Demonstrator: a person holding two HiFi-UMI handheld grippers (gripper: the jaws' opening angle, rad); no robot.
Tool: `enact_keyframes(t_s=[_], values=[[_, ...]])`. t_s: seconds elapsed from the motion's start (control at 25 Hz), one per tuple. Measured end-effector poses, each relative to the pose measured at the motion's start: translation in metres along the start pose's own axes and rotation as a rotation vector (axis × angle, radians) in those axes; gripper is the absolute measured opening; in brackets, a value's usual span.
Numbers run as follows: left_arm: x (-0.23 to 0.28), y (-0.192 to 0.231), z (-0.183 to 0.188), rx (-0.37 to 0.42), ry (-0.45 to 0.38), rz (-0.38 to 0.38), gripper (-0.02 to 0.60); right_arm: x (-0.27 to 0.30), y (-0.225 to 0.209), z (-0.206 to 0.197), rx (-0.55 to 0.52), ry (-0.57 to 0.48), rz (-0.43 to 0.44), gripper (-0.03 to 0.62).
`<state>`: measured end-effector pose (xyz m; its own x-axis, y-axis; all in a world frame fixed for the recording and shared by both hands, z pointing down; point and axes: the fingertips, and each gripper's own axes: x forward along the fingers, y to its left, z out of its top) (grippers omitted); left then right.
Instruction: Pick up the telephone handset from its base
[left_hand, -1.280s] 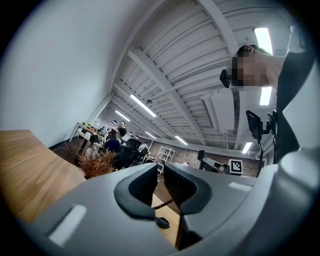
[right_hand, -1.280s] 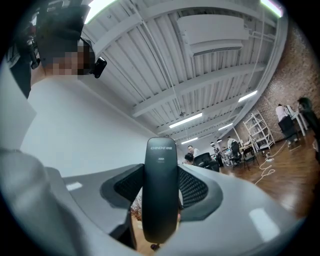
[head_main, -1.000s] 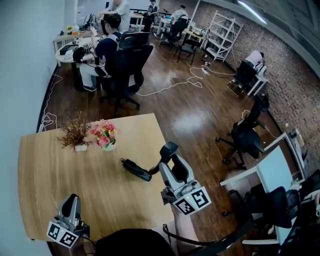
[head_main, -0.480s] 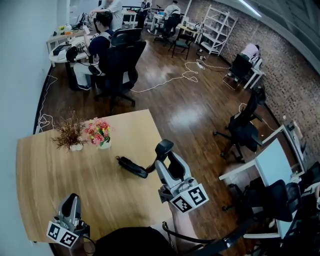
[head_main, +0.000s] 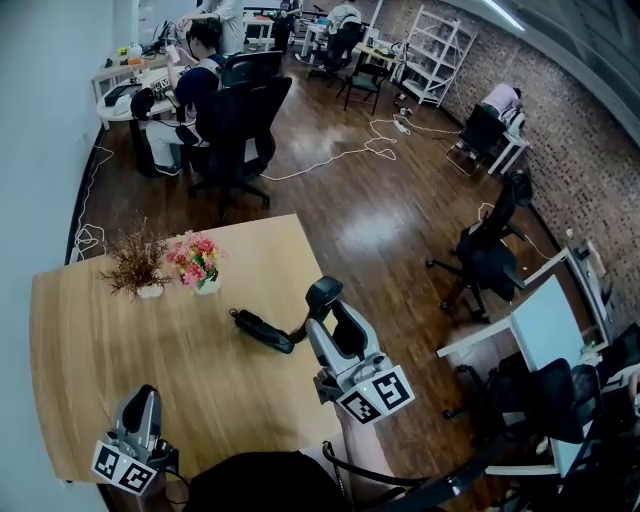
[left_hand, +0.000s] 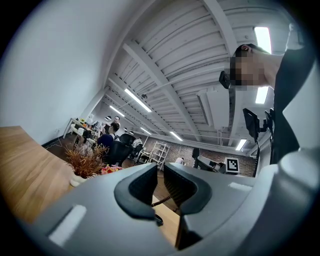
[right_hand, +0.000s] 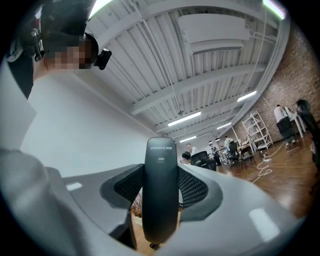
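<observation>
My right gripper (head_main: 323, 301) is shut on the black telephone handset (head_main: 324, 292) and holds it above the table's right part. In the right gripper view the handset (right_hand: 161, 192) stands upright between the two pads, clamped at its sides. A coiled cord (head_main: 301, 331) runs from the handset down to the black telephone base (head_main: 258, 328), which lies on the wooden table (head_main: 90, 340) just left of the gripper. My left gripper (head_main: 143, 400) rests at the table's near left corner, its jaws together with nothing in them (left_hand: 159, 172).
A pot of pink flowers (head_main: 197, 262) and a pot of dried twigs (head_main: 137, 264) stand at the table's far side. The table's right edge (head_main: 318, 262) borders dark wood floor. Office chairs (head_main: 240, 120), desks and seated people fill the room beyond.
</observation>
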<state>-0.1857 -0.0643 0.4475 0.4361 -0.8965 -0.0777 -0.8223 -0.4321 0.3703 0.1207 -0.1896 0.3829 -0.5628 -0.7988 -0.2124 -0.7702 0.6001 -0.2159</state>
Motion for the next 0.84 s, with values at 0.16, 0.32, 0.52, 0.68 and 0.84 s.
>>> enact_keyframes(t_s=[0.16, 0.32, 0.52, 0.68, 0.84], values=[[0.001, 0.0, -0.001, 0.001, 0.002, 0.002, 0.046, 0.0, -0.002, -0.002, 0.0, 0.003, 0.0, 0.218], [0.001, 0.001, -0.001, 0.002, 0.004, 0.005, 0.046, 0.001, -0.002, -0.003, 0.002, 0.004, 0.0, 0.218], [0.004, 0.001, -0.002, 0.002, 0.009, 0.005, 0.046, 0.001, -0.007, -0.006, 0.007, 0.01, -0.005, 0.218], [0.005, 0.0, -0.002, 0.005, 0.011, 0.01, 0.046, 0.002, -0.01, -0.009, 0.012, 0.016, -0.006, 0.218], [0.007, 0.001, -0.002, 0.006, 0.013, 0.012, 0.046, 0.004, -0.011, -0.009, 0.013, 0.019, -0.003, 0.218]])
